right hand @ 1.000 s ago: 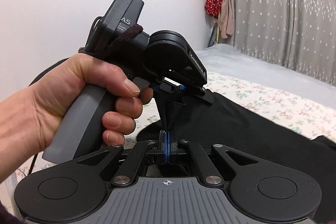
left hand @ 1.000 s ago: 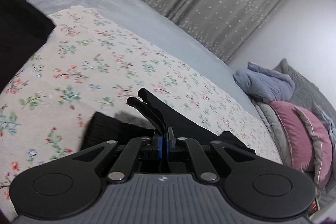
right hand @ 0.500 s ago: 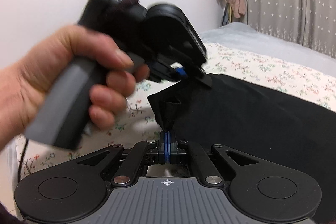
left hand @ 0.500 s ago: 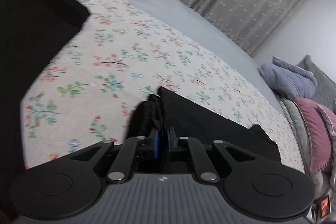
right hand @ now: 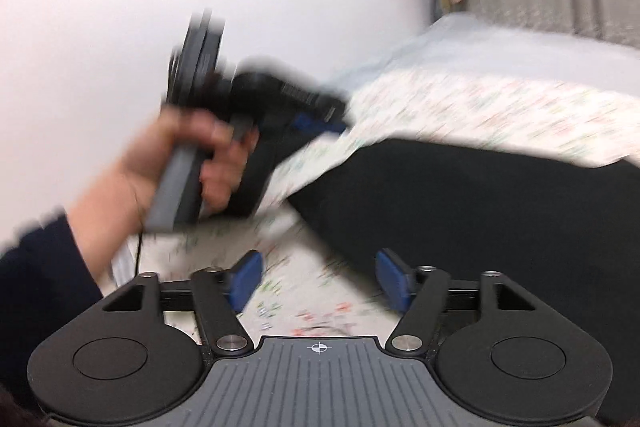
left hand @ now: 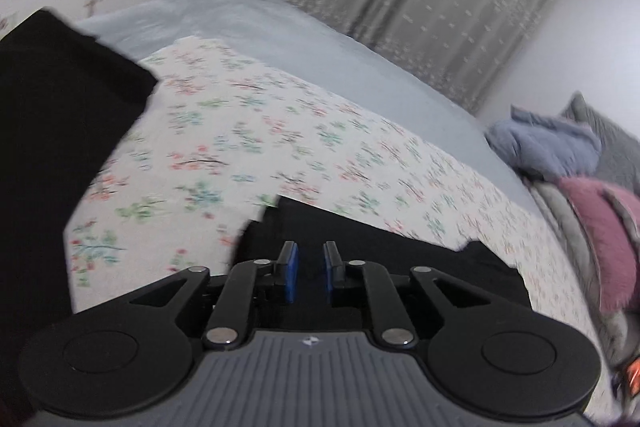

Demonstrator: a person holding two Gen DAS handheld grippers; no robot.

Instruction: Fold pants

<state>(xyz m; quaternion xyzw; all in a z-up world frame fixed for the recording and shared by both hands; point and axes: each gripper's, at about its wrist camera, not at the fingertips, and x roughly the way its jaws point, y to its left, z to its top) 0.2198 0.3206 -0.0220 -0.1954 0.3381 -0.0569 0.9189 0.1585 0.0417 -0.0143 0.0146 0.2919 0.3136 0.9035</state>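
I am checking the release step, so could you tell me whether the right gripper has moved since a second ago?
Yes. The right gripper has drawn back from the black pants on the floral sheet; its jaws are opening with no cloth between them.

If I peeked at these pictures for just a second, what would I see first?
Probably the big black pants lying on the flowery bedspread, filling the right side of the right camera's view. Next, a hand at the left of that view gripping the left gripper, while the right gripper shows blue pads opening wide with nothing between them. A fluffy pink pillow sits at the left camera's right edge.
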